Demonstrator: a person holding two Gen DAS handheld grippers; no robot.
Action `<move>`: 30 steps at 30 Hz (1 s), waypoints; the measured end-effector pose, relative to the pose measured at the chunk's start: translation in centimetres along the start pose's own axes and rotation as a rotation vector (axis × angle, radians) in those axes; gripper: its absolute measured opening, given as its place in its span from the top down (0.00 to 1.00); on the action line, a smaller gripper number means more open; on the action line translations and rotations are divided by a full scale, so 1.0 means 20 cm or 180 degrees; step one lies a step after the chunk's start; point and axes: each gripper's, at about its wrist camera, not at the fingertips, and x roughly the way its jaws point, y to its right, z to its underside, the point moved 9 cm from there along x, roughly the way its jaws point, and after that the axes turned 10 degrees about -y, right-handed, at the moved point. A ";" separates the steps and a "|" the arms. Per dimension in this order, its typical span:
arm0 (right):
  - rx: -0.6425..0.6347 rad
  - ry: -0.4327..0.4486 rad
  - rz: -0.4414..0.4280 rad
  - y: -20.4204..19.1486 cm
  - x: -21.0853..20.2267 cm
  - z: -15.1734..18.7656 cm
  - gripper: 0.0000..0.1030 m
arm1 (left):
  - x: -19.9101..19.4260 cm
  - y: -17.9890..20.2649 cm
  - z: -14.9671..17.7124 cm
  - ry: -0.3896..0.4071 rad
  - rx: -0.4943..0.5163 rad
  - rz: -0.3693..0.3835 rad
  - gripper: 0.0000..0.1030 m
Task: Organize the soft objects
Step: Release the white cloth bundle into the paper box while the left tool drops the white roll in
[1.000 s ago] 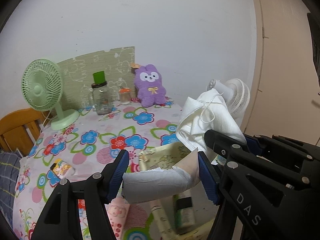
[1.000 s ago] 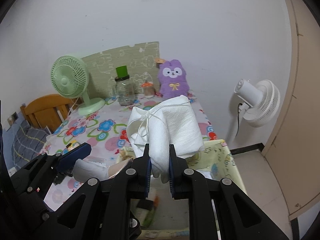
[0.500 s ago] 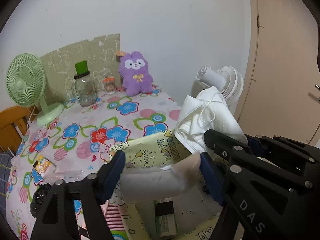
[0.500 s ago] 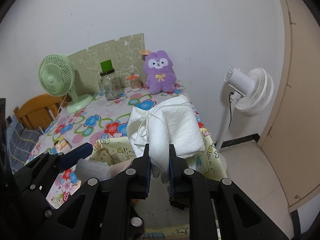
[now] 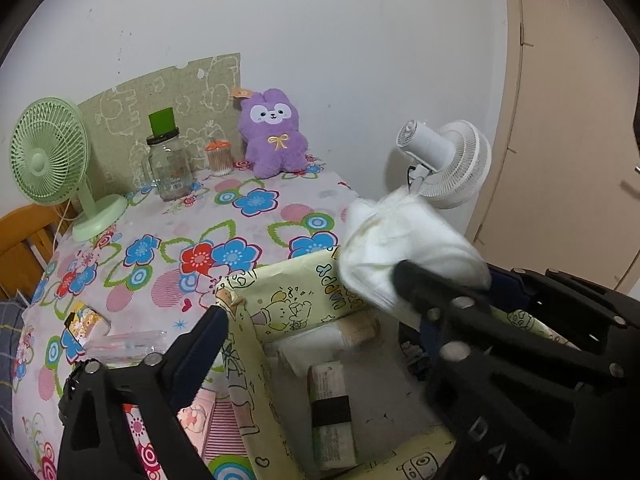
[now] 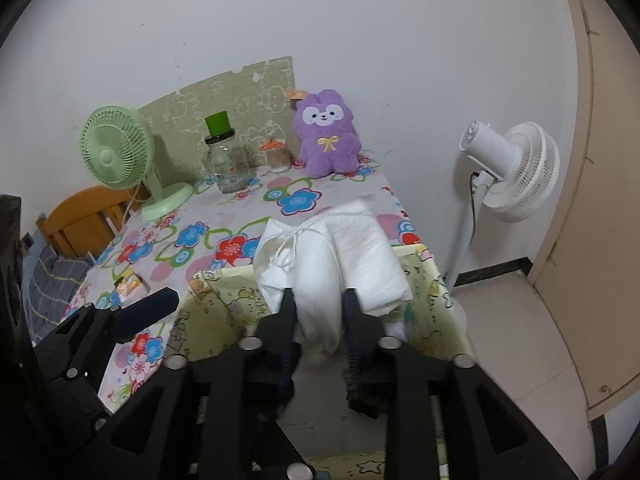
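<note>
My right gripper (image 6: pixel 319 312) is shut on a white cloth bundle (image 6: pixel 332 256) tied with string, held above the yellow cartoon-print fabric bin (image 6: pixel 224 312). The bundle also shows blurred in the left wrist view (image 5: pixel 404 248). My left gripper (image 5: pixel 320 312) is open and empty over the bin (image 5: pixel 288 296). A grey-white rolled soft item (image 5: pixel 320 346) lies inside the bin by its far wall, beside a flat packet with a black band (image 5: pixel 332 408). A purple plush bunny (image 5: pixel 274 140) sits at the back of the table.
The floral tablecloth (image 5: pixel 168 248) carries a green desk fan (image 5: pixel 52 160), a glass jar with a green lid (image 5: pixel 168 164), a small toothpick holder (image 5: pixel 219 158) and small packets (image 5: pixel 86 320). A white floor fan (image 6: pixel 508 172) stands right of the table. A wooden chair (image 6: pixel 84 216) stands at the left.
My left gripper opened and let go of the grey-white roll, which now lies in the bin. Both grippers moved toward the bin, and the right one still holds the white bundle.
</note>
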 end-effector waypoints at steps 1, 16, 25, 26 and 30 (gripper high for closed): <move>0.0003 0.0001 -0.0021 -0.01 0.00 0.00 0.55 | -0.01 -0.01 0.00 0.0014 -0.0006 -0.0012 0.04; 0.0028 0.0123 0.0003 -0.09 -0.05 0.02 0.17 | -0.09 -0.10 0.03 0.0117 -0.0025 -0.0088 0.02; -0.0006 0.0166 0.0055 -0.17 -0.09 0.02 0.15 | -0.16 -0.16 0.06 0.0208 -0.0044 -0.0139 0.01; -0.0005 0.0179 0.0064 -0.18 -0.10 0.03 0.14 | -0.18 -0.17 0.06 0.0216 -0.0042 -0.0146 0.01; -0.0002 0.0221 0.0090 -0.21 -0.12 0.03 0.11 | -0.22 -0.20 0.07 0.0274 -0.0038 -0.0185 0.00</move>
